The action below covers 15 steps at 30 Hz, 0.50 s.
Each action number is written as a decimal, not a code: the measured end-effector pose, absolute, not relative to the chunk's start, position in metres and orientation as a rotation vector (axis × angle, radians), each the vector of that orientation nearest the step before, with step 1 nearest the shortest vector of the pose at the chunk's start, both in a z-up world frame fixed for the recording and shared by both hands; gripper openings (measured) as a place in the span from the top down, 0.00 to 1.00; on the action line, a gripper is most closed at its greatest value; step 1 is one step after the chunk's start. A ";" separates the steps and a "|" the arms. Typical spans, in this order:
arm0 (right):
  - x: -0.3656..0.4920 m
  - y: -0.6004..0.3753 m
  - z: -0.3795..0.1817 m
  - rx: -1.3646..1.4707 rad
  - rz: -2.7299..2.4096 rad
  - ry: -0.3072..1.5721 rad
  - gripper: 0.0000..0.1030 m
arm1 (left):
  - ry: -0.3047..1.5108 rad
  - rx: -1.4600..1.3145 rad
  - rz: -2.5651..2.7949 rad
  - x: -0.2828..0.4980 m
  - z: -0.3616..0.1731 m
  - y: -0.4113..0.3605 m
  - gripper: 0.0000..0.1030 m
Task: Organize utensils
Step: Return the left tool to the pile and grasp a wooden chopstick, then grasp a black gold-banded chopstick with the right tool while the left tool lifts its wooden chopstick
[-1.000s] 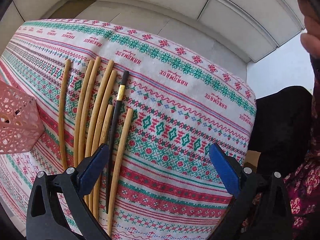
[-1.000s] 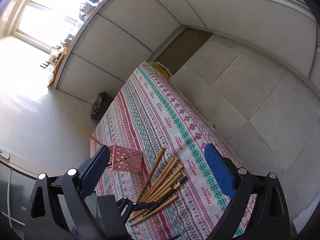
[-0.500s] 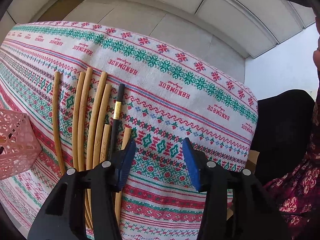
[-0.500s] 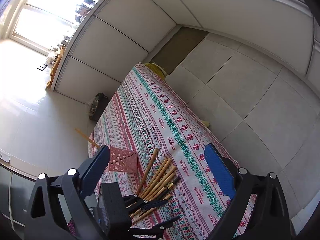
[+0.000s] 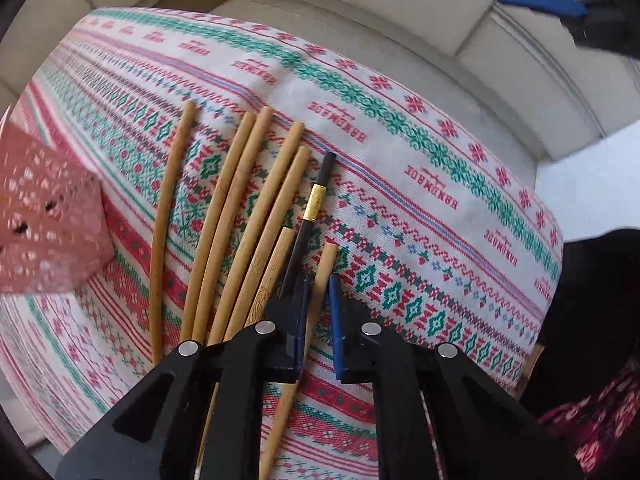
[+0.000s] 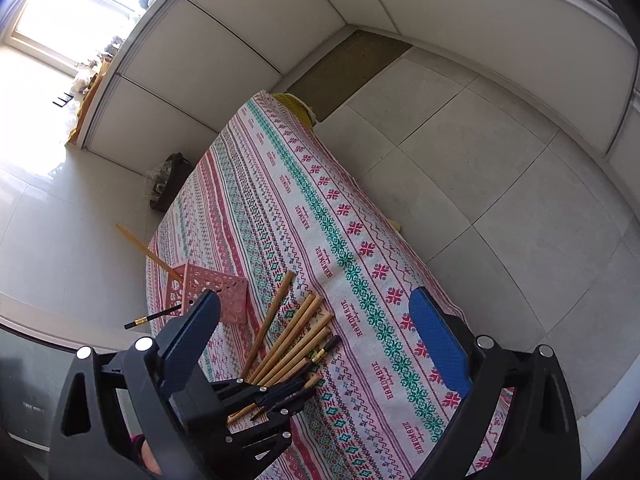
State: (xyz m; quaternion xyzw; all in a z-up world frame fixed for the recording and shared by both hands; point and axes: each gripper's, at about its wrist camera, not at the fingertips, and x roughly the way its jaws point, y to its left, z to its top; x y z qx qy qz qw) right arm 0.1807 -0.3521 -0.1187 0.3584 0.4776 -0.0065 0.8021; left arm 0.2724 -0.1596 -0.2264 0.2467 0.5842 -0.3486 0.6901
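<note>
On the far left of my left wrist view stands a pink perforated holder (image 5: 44, 224), blurred, on a table (image 5: 400, 152) covered in a red, green and white patterned cloth. To the right of it lies a loose fan of bamboo chopsticks (image 5: 224, 216), their far ends spread apart and their near ends drawing together under my gripper. Just to the right of those is one black chopstick (image 5: 308, 216) with a gold band. Right of that lies the last, shorter bamboo chopstick (image 5: 320, 280), and this is the one my left gripper (image 5: 318, 316) has between its blue pads. The jaws have just been closing and are now drawn in almost fully around that stick; the gap is narrow, and the pads appear to press on its sides, with the stick running on below them toward me.

In my right wrist view, from the left: a bamboo stick and a black stick poke out of the pink holder (image 6: 216, 292) near the table's edge. Further right lies the fan of chopsticks (image 6: 292, 340), with my left gripper (image 6: 288, 394) over its near ends. My right gripper (image 6: 320, 336) hangs above the table with its jaws spread wide and nothing between them.
</note>
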 end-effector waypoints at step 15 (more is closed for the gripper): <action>0.208 -0.258 -0.205 0.459 -0.143 1.351 0.45 | 0.936 -0.027 -0.639 0.196 -0.107 -0.036 0.94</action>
